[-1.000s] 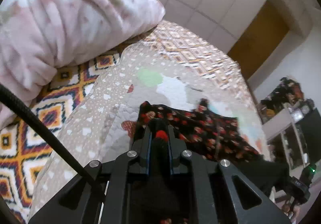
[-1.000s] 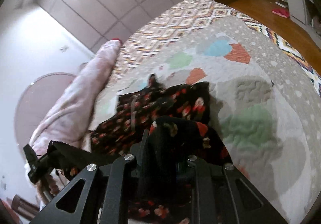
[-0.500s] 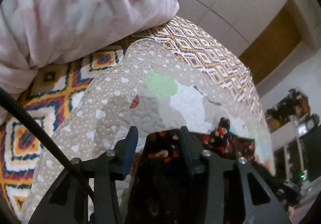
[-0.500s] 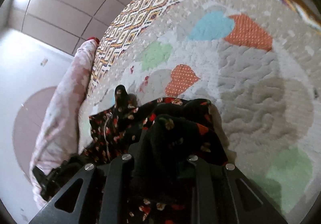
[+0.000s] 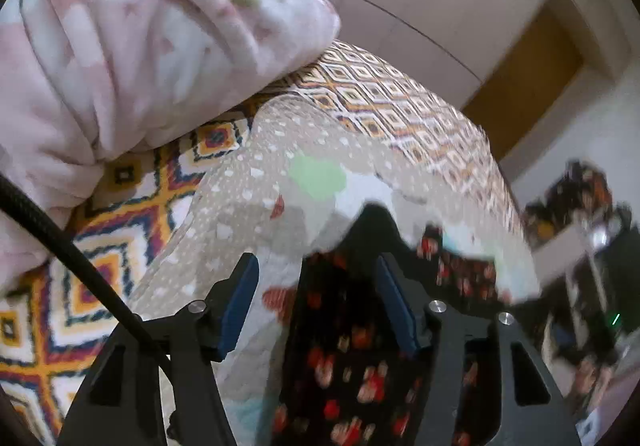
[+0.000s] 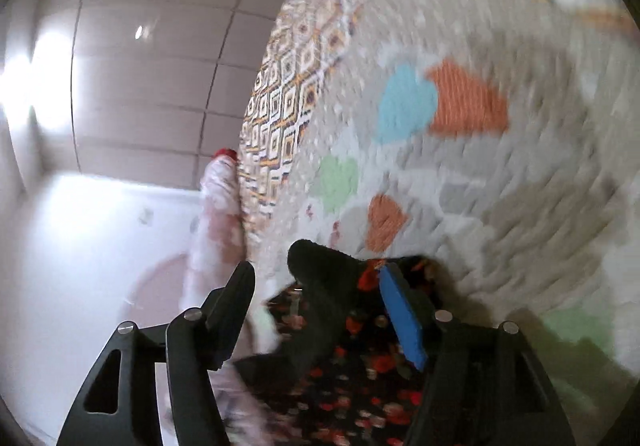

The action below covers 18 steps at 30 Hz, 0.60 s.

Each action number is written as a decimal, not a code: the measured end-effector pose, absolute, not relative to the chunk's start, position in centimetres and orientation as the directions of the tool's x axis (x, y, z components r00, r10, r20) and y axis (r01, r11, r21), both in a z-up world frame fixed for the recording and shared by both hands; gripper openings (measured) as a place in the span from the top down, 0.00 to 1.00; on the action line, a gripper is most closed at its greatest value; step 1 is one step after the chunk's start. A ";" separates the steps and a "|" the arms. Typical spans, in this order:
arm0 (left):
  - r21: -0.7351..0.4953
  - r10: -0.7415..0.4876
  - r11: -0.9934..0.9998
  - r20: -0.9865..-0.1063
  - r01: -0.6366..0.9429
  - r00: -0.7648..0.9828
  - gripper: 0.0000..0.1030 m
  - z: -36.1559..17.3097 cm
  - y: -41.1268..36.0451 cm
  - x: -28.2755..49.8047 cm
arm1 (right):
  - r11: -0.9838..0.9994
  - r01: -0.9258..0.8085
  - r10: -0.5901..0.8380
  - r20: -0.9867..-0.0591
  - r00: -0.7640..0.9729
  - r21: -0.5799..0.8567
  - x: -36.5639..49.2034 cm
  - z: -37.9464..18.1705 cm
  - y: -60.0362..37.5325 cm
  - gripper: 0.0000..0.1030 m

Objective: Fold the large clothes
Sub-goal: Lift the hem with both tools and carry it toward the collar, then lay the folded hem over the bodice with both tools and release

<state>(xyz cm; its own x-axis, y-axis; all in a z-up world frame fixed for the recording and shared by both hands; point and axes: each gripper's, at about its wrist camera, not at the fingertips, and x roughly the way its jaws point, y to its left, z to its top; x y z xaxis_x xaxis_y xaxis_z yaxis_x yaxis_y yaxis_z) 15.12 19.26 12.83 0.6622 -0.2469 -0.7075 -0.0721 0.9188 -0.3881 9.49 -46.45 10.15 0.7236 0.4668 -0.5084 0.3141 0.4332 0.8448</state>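
Garment [image 5: 352, 366], black floral, on bed quilt [image 5: 256, 182]: both jaws just opened, cloth loose between. Risk: fold springs open, pad snags fabric on withdrawal.

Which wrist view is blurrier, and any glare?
Right wrist: heavy motion smear across the quilt, blown-out glare on the wall at left. Left wrist: mostly sharp, the pink blanket clear; only the floral garment and right-edge clutter smear.

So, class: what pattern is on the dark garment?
Red flowers on black garment; clearest in left wrist view.
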 end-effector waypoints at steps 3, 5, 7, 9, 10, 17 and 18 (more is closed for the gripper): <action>-0.317 -0.233 0.948 -0.729 -0.016 0.644 0.36 12.4 18.2 12.3 | 0.631 0.279 0.415 -0.619 0.666 0.724 7.6 12.3 -44.1 0.31; -0.264 -0.217 0.964 -0.745 0.021 0.631 0.36 11.8 17.2 10.7 | 0.740 0.238 0.376 -0.679 0.630 0.630 5.4 12.8 -42.3 0.30; -0.180 -0.178 0.982 -0.769 0.060 0.614 0.36 10.7 15.9 8.9 | 0.822 0.173 0.346 -0.718 0.604 0.542 3.4 13.1 -39.7 0.31; -0.097 -0.131 0.991 -0.798 0.089 0.588 0.36 9.1 14.6 7.6 | 0.854 0.099 0.367 -0.725 0.583 0.512 1.1 12.7 -37.3 0.32; -0.062 -0.105 0.994 -0.813 0.093 0.573 0.36 8.2 14.2 7.2 | 0.856 0.078 0.378 -0.723 0.578 0.510 0.2 12.2 -36.5 0.34; 0.081 0.044 0.996 -0.823 0.039 0.567 0.27 5.8 13.3 6.3 | 0.918 0.134 0.259 -0.820 0.511 0.373 -0.8 6.4 -34.9 0.50; 0.073 0.043 0.997 -0.826 0.031 0.563 0.27 6.0 13.4 6.3 | 0.914 0.147 0.257 -0.820 0.512 0.379 -0.9 6.3 -35.1 0.50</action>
